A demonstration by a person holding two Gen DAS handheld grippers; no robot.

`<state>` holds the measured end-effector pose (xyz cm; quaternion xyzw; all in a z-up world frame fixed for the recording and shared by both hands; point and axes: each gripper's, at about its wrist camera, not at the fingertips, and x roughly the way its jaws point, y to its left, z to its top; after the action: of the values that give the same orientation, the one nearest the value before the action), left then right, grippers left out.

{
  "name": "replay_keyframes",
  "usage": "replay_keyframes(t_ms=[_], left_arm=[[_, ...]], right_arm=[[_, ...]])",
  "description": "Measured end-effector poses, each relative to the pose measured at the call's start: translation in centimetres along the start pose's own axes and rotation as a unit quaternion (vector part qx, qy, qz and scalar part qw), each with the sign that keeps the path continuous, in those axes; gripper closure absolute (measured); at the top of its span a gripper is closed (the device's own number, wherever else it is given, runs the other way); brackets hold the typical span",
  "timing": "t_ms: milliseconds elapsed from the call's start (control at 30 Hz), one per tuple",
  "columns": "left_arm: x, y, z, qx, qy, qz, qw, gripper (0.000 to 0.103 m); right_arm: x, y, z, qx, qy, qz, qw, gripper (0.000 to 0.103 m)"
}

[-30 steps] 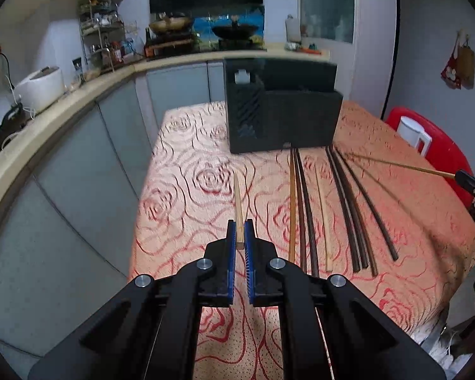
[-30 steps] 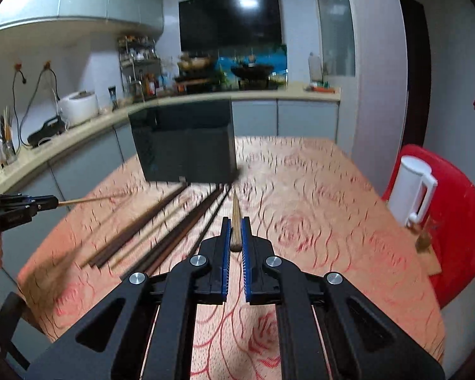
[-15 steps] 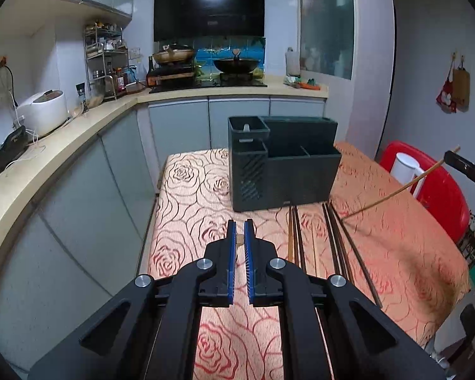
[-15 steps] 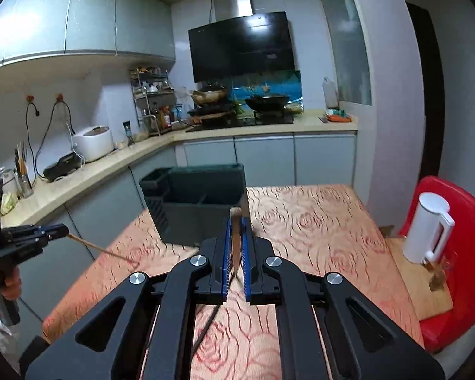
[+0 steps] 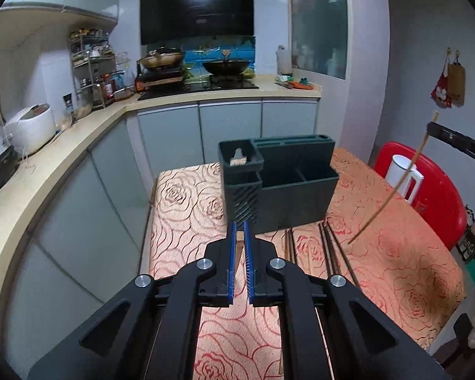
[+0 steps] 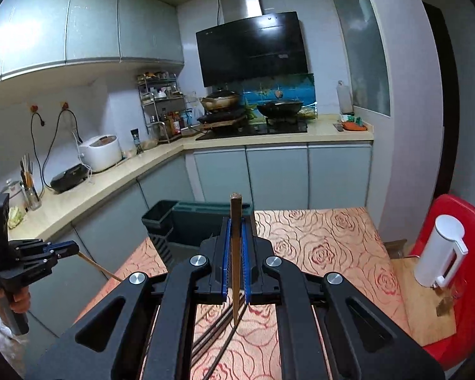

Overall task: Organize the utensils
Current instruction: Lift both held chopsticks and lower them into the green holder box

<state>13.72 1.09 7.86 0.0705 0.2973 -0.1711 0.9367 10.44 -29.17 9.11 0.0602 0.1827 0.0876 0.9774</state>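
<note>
My left gripper [image 5: 239, 226] is shut on a light wooden chopstick [image 6: 98, 268]; from the right wrist view that gripper [image 6: 76, 248] hovers left of the table with the stick slanting down. My right gripper [image 6: 236, 221] is shut on a brown chopstick [image 6: 236, 209], which stands nearly upright between the blue pads. In the left wrist view this gripper [image 5: 433, 125] is high at the right, and its chopstick [image 5: 395, 186] slants down over the table. A dark utensil organizer [image 5: 297, 196] with several compartments stands ahead of both. Several dark chopsticks [image 5: 327, 253] lie on the cloth before it.
The table [image 5: 186, 196] wears a rose-patterned cloth. A white jug [image 6: 440, 253] stands on a board on a red chair [image 6: 471, 231] to the right. A kitchen counter [image 5: 47, 164] with appliances curves along the left. A pale item [image 5: 237, 158] sits in the organizer's small back compartment.
Both grippers have risen from the table, each carrying its chopstick. The organizer's open top has come into view, and the right gripper's chopstick has swung from lying flat to slanting steeply.
</note>
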Motion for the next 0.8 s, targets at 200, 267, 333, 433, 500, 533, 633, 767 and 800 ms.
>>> replay_keyframes(t_ms=[200, 267, 333, 433, 500, 533, 633, 767, 800], left_arm=[[-0.9, -1.1, 3.7, 0.018, -0.017, -0.032, 0.9992, 0.098], [-1.1, -1.6, 5.1, 0.023, -0.026, -0.041, 0.9986, 0.098], [-1.3, -2.0, 6.6, 0.028, -0.035, -0.047, 0.9979, 0.098], [-1.5, -2.9, 8.9, 0.038, -0.057, -0.047, 0.9966, 0.098], [-1.5, -3.6, 10.4, 0.044, -0.073, -0.044, 0.9954, 0.098], [-1.3, -3.9, 11.2, 0.046, -0.080, -0.043, 0.9948, 0.098], [-0.2, -4.5, 12.7, 0.046, -0.089, -0.040, 0.9942, 0.098], [2.4, -5.2, 13.5, 0.047, -0.083, -0.035, 0.9949, 0.098], [3.0, -5.3, 13.4, 0.047, -0.079, -0.035, 0.9952, 0.098]], right_arm=[[0.3, -0.1, 3.2, -0.008, -0.022, -0.001, 1.000, 0.096], [0.1, 0.0, 4.3, -0.010, -0.033, -0.002, 0.999, 0.096], [0.1, 0.2, 5.7, -0.015, -0.046, -0.001, 0.999, 0.096], [0.3, 0.3, 7.5, -0.020, -0.061, 0.000, 0.998, 0.096], [0.8, 0.4, 8.5, -0.022, -0.068, 0.002, 0.997, 0.096], [1.0, 0.4, 8.9, -0.023, -0.071, 0.003, 0.997, 0.096], [2.0, 0.7, 9.7, -0.026, -0.070, 0.006, 0.997, 0.096], [4.0, 0.8, 9.7, -0.028, -0.059, 0.002, 0.998, 0.096], [4.7, 0.7, 9.5, -0.027, -0.051, 0.002, 0.998, 0.096]])
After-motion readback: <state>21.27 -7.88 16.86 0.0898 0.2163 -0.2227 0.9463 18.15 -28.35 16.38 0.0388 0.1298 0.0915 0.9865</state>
